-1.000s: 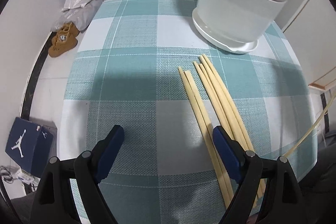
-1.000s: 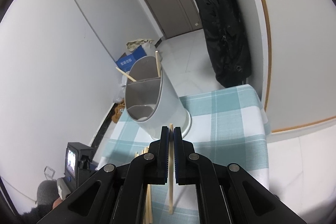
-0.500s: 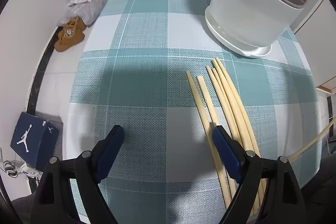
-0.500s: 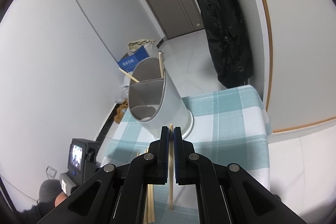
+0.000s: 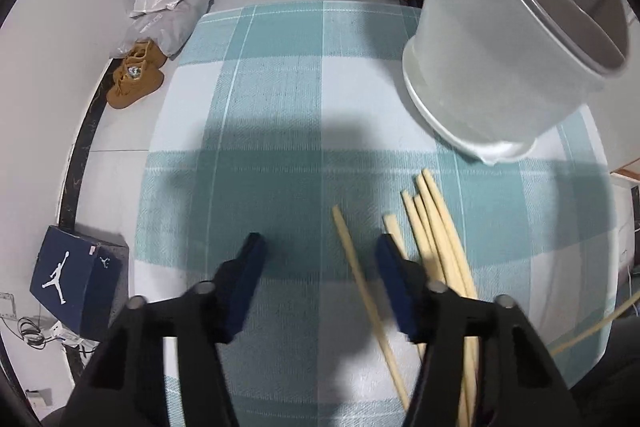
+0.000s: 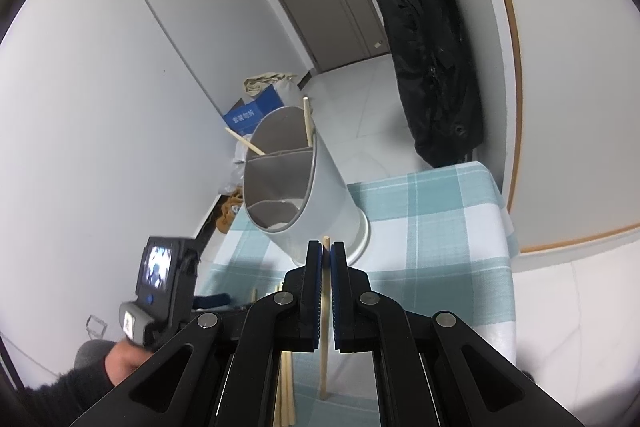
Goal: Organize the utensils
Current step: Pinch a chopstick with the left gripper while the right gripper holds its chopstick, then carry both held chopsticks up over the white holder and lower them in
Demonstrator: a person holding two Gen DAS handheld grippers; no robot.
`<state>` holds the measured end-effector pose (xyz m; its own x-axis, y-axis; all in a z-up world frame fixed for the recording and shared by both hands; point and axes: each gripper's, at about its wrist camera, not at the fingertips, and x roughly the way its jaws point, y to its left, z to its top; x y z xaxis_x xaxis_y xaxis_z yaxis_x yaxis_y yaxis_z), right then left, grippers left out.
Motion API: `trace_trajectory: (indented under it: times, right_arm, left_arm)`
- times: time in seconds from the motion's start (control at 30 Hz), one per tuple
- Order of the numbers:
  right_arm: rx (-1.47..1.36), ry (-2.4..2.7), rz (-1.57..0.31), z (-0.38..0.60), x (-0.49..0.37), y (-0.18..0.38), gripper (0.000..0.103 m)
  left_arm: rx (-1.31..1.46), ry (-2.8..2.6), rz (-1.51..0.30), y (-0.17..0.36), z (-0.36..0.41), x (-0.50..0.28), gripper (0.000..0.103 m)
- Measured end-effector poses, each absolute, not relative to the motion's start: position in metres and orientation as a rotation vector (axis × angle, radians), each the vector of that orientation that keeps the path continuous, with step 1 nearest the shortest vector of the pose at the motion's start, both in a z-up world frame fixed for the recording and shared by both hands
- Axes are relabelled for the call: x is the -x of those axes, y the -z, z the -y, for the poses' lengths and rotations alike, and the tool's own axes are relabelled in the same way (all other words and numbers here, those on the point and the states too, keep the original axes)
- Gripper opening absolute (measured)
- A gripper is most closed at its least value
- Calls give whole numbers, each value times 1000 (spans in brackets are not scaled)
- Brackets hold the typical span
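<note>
On a checked cloth (image 5: 280, 75), the left gripper (image 5: 318, 253) points steeply down with its jaws closing, one loose chopstick (image 5: 360, 279) lying between the blue pads but not yet pinched, the right-hand pad (image 5: 390, 259) set just beside the bundle of chopsticks (image 5: 436, 227) that lies flat on the cloth short of the holder (image 5: 500, 67). The step in hand looks to be a pick-up from the table: the single stick has been parted from the rest, and the next move calls for the pads to meet it squarely and lift it clear without dragging its neighbours. From the right wrist view, a hand (image 6: 124, 359) in a dark sleeve grips the left tool low over the table, its small screen (image 6: 158, 265) facing the camera. To the right, the right gripper (image 6: 327, 255) is angled moderately downward, its jaws clamped on a chopstick (image 6: 325, 347) that runs lengthwise between them, tip showing just above the pads and pointing toward the holder (image 6: 320, 195), which stands on its saucer with two sticks already leaning in the far compartment. That held stick seems ready for delivery; it would need to be carried over the rim and released into a compartment
</note>
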<state>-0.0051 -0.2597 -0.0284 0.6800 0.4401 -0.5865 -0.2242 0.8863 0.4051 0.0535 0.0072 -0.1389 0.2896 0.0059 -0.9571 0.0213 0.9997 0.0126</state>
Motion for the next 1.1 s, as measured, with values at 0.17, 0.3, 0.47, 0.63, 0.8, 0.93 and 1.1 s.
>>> trace_trajectory:
  times: [0.17,0.3,0.47,0.63,0.8,0.93,1.1]
  right_arm:
    - [-322,-369,-740,261,3,31,3]
    - [-316,-363,-740,260,1,30,3]
    - [-303,-348,-735,259,0,32,3]
    - [-309,-340,-725,258,0,32,3]
    - [-273,-352,-685,246,8,26,3]
    - [-231,-351,-651,233,15,21,3]
    - [-189,-353,-620,219,23,16,3]
  left_arm:
    - [-38,20,-1272,137,3,-57,3]
    - [-53,14,-1246,136,7,-55,1]
    - [-8,50,-1204,126,6,-56,0]
    - [48,76,-1072,92,3,-44,0]
    - [85,113,-920,54,1,-23,0]
    - [78,156,-849,34,9,-7,0]
    - [54,193,-814,20,12,-3,0]
